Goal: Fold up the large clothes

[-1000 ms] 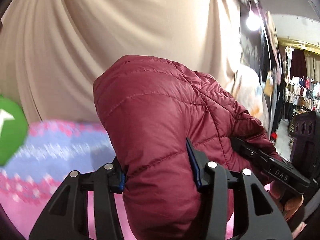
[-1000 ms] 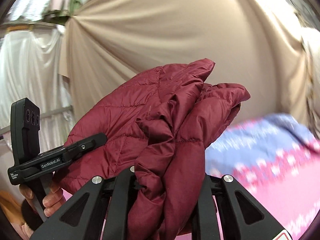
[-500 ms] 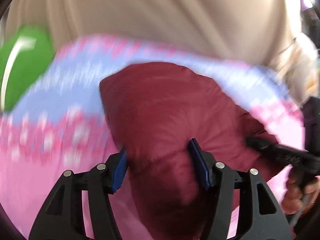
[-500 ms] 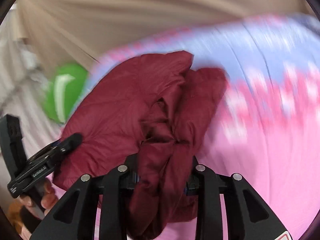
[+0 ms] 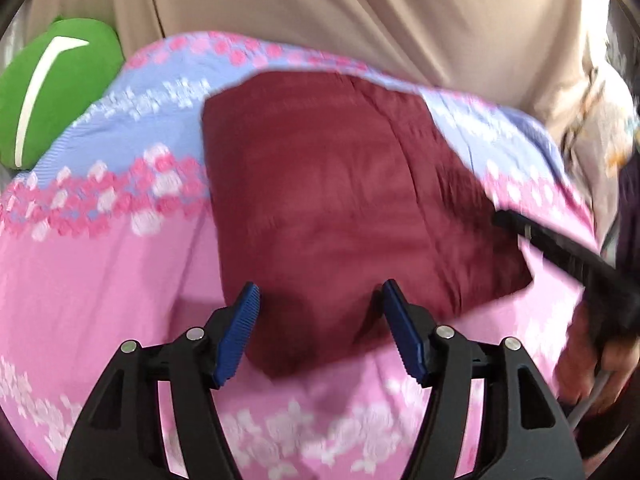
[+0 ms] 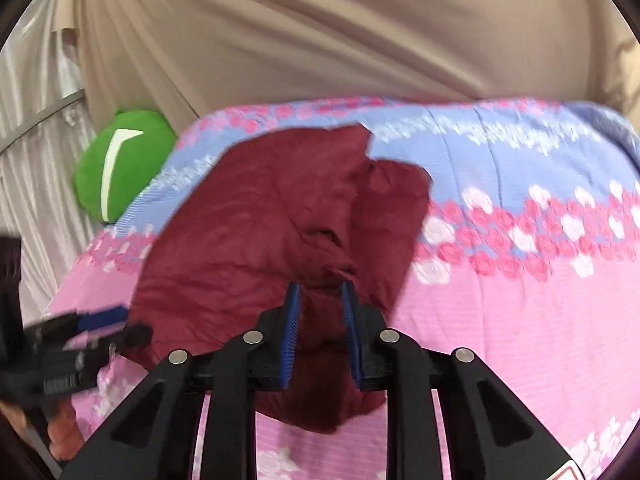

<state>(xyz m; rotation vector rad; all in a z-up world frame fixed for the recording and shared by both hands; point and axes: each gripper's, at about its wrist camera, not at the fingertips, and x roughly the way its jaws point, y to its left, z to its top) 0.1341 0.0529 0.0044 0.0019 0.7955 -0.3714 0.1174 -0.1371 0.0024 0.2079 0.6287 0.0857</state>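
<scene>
The maroon puffer jacket [image 5: 332, 208] lies folded into a rough block in the middle of both frames, on the pink and blue floral bedspread [image 5: 100, 272]. A green cushion [image 5: 56, 88] sits at the upper left, well apart from it. The left gripper [image 5: 320, 320] is spread, its blue pads on either side of the jacket's near edge without pressing it. The right gripper [image 6: 320, 312] is nearly pressed together, pinching a bunched fold of the jacket. By its look the padded jacket is light, soft and springy, with a slick shell, so it likely puffs open when let go. Thick stacked edges or seams seem the best hold.
</scene>
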